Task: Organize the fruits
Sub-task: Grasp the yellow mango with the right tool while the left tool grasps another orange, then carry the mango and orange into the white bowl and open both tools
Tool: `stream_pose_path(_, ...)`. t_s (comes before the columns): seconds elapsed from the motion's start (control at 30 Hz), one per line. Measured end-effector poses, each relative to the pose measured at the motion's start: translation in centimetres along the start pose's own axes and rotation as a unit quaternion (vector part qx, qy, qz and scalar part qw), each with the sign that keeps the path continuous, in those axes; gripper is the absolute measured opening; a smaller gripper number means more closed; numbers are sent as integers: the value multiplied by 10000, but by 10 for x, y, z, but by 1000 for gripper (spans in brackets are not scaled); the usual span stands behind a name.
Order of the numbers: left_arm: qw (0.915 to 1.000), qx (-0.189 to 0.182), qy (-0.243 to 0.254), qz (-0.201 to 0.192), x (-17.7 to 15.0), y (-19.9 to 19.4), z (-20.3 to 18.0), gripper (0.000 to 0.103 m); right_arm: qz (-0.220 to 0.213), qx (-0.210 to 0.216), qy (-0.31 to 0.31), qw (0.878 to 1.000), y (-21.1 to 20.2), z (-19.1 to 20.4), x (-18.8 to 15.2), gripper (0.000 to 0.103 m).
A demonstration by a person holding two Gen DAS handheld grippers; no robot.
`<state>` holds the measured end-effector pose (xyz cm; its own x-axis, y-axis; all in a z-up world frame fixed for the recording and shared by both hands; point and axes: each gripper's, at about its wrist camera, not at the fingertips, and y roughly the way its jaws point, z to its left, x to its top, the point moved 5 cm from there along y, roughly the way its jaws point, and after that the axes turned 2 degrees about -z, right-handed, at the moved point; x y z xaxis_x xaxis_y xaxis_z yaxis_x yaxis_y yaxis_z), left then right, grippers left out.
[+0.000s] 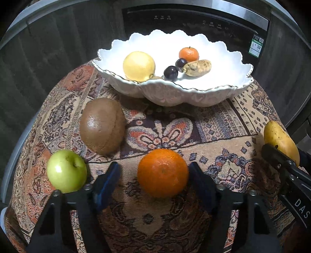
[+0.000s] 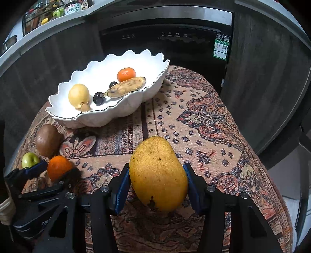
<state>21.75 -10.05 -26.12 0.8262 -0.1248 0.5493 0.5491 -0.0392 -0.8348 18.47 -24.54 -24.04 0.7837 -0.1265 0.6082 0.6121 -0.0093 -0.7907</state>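
Note:
An orange (image 1: 162,172) lies on the patterned cloth between the fingers of my left gripper (image 1: 154,167). Its right pad (image 1: 196,175) touches the fruit while the left pad (image 1: 108,179) stands apart from it, so the gripper is open. My right gripper (image 2: 156,167) is shut on a yellow mango (image 2: 158,173), with both blue pads against its sides. Beside the orange lie a green apple (image 1: 67,171) and a brown kiwi (image 1: 102,126). The white scalloped bowl (image 1: 175,97) behind them holds a yellow round fruit (image 1: 139,66), a small mandarin (image 1: 189,54), two dark grapes and a spotted banana (image 1: 198,67).
The round table's patterned cloth (image 2: 204,120) has bare room on its right half and drops off at the edges. A black dishwasher front (image 2: 175,44) stands behind the table. A counter with bottles (image 2: 72,7) runs along the upper left.

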Motion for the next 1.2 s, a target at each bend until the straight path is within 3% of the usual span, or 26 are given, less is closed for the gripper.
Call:
stream_pose_path(0.23, 9998, -188, 32, -31, 1, -1, -4, 46, -6, -10, 27, 10000, 2, -2, 0, 53)
stream_pose_path(0.6, 9999, -143, -56, -33, 1, -12, -1, 44, -137, -23, 79, 9999, -6, -2, 5, 53)
stream_pose_path(1.2, 9985, -232, -138, -476, 46, -68, 18, 44, -566, 8, 48, 9984, -50, 16, 38, 53)
